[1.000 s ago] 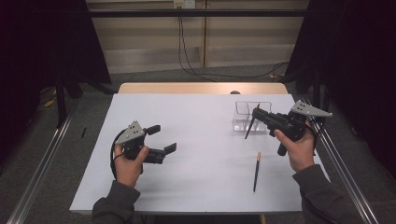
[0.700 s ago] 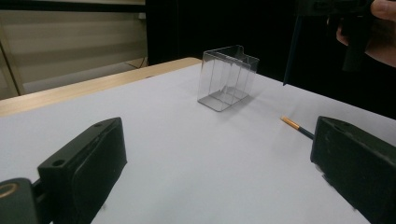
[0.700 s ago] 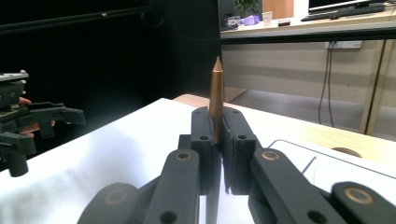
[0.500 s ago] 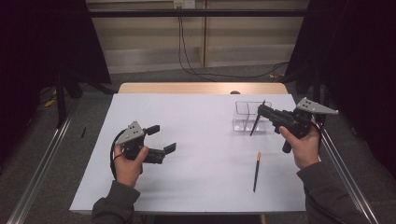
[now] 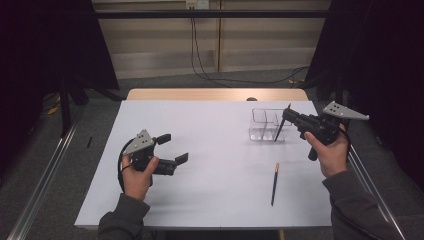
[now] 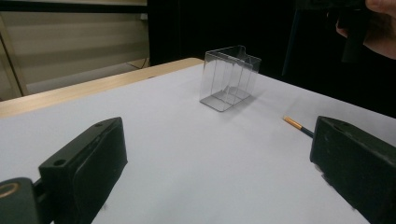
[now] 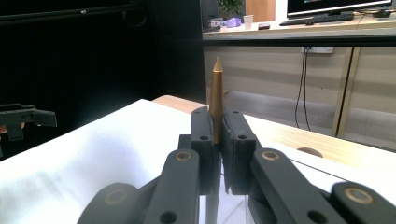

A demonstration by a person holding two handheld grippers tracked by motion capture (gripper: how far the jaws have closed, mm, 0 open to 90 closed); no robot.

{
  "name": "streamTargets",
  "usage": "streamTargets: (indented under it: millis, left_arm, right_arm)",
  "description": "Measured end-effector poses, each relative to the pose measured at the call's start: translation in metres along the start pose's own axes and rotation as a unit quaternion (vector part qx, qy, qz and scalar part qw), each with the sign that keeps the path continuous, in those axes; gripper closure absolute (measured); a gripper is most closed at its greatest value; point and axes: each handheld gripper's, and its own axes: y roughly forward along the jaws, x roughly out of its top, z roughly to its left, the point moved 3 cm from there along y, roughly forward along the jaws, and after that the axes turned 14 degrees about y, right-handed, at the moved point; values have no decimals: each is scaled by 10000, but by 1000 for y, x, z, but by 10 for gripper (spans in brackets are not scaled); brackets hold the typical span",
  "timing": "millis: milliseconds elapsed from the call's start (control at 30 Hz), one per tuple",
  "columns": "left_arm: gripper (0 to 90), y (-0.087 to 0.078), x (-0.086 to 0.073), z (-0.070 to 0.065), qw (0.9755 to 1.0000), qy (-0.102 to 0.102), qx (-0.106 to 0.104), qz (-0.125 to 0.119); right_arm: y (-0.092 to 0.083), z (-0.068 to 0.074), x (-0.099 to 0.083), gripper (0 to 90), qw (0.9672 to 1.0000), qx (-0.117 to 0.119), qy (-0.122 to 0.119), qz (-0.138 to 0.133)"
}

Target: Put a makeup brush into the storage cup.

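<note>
High view: the right gripper (image 5: 289, 116) is sitting at the right of the frame, held in a hand (image 5: 330, 152) above the white table (image 5: 210, 150); its jaws are clamping a dark pencil (image 5: 280, 127) near that pencil's upper end; the pencil is slanting down and to the left, its lower tip reaching into the clear plastic holder (image 5: 267, 125) standing right of centre in the frame; whether the tip is touching the holder's floor cannot be told; a second pencil (image 5: 274, 183) is lying flat on the table below the holder, well apart from both grippers; the left gripper (image 5: 172, 148) is resting at the lower left of the frame, its jaws standing spread with nothing between them, well apart from holder and pencils.

Left gripper view: the two black jaws are rising from the lower left and lower right corners, wide apart and gripping nothing; the clear plastic holder (image 6: 229, 77) is standing upright at upper centre, divided by inner walls; the second pencil (image 6: 297, 125) is showing at the right, its orange end pointing toward the holder; part of the other hand (image 6: 380, 25) is showing in the upper right corner.

Right gripper view: the jaws are pressing together at centre frame on the pencil (image 7: 216, 98); its golden pointed end is standing straight up above the pads; the left gripper (image 7: 18, 119) is showing small at the left edge.
</note>
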Motion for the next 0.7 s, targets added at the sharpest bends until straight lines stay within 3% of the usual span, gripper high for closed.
streamTargets:
  millis: [433, 533, 700]
  left_arm:
    - [34, 0, 0, 0, 10000, 51, 5, 41]
    - [35, 0, 0, 0, 9999, 24, -96, -25]
    - [35, 0, 0, -1, 10000, 30, -37, 25]
  right_arm:
    - [-1, -7, 5, 850, 9998, -184, -10, -52]
    - [-2, -8, 8, 849, 9998, -204, -35, -70]
    - [-1, -10, 10, 849, 9997, -216, -34, -108]
